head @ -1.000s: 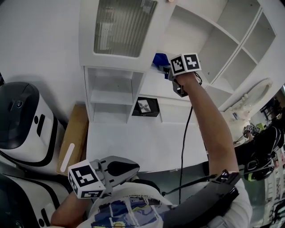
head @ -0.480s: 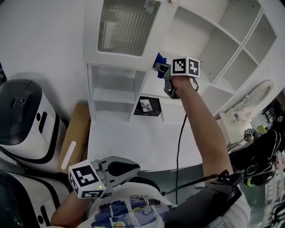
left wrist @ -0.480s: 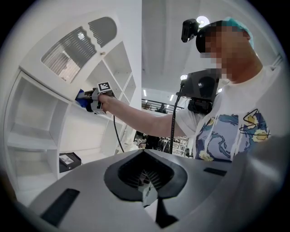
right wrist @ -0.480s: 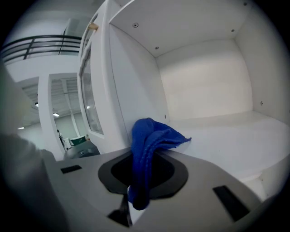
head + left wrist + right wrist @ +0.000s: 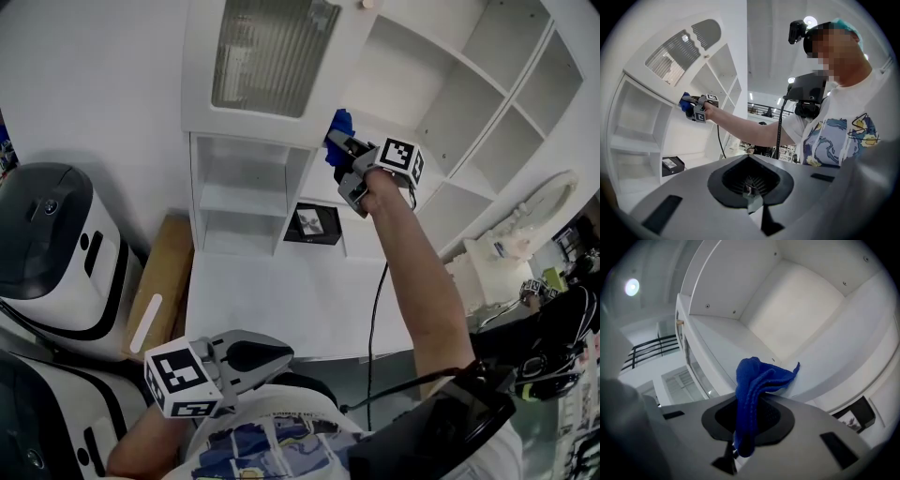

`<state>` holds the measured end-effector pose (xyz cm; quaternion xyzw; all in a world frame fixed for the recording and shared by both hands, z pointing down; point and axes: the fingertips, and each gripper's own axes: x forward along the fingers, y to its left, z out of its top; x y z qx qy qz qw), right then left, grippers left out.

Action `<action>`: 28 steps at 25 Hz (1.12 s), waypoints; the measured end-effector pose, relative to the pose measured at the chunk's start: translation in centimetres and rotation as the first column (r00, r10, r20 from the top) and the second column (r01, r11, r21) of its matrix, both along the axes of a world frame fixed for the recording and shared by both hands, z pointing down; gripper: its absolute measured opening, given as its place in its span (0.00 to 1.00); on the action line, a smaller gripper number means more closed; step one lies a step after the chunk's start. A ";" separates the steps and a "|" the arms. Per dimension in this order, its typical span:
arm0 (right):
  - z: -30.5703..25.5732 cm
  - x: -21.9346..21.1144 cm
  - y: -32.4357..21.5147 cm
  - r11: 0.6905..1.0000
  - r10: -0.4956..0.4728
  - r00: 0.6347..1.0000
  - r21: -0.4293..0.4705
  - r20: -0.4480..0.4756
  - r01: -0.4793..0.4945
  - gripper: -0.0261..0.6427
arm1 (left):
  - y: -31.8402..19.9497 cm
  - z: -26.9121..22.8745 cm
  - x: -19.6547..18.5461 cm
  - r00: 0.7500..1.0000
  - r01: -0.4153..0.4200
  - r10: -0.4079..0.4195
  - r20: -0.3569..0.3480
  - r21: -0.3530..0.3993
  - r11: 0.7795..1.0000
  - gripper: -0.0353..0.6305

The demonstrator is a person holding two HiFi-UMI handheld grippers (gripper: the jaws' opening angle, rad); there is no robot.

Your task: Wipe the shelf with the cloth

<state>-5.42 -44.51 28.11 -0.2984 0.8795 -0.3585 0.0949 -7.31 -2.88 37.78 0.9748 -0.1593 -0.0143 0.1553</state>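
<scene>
A blue cloth (image 5: pixel 757 380) is clamped in my right gripper (image 5: pixel 743 446), and its free end lies against the front edge of the white shelf board (image 5: pixel 740 341). In the head view the cloth (image 5: pixel 339 125) is at the left end of that shelf (image 5: pixel 394 75), beside the glazed cabinet door, with the right gripper (image 5: pixel 342 150) just below it on an outstretched arm. My left gripper (image 5: pixel 277 354) is held low near the person's chest, far from the shelf. Its jaws are shut with nothing between them (image 5: pixel 752 199). From there the cloth (image 5: pixel 685 104) shows small and distant.
A black box (image 5: pixel 311 223) sits on the white desk top (image 5: pixel 281 300) under the shelves. Open white cubbies (image 5: pixel 234 202) stand at the left and more compartments (image 5: pixel 487 112) run to the right. A white appliance (image 5: pixel 52 248) and a wooden board (image 5: pixel 155 286) are at the left. A cable (image 5: pixel 377 291) hangs along the arm.
The right wrist has turned, so the marker cube has swung down and to the right. The cloth has stayed at the shelf's left front edge. The left gripper has not moved.
</scene>
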 end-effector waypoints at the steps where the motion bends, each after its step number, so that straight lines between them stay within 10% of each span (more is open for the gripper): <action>1: 0.1 0.1 0.1 1.000 -0.004 1.000 -0.009 0.029 0.004 0.14 | 0.1 0.0 0.1 1.000 -0.001 0.001 0.000 -0.001 1.000 0.06; 10: 1.3 0.8 2.6 0.996 -0.084 0.990 -0.012 0.111 0.086 0.14 | 0.6 0.6 0.9 1.000 -0.016 0.016 0.000 -0.026 1.000 0.06; 28: 11.4 11.9 17.6 0.988 -0.125 0.986 0.081 -0.109 0.134 0.14 | -1.9 0.1 9.5 0.999 0.048 -0.048 -0.015 0.004 0.999 0.06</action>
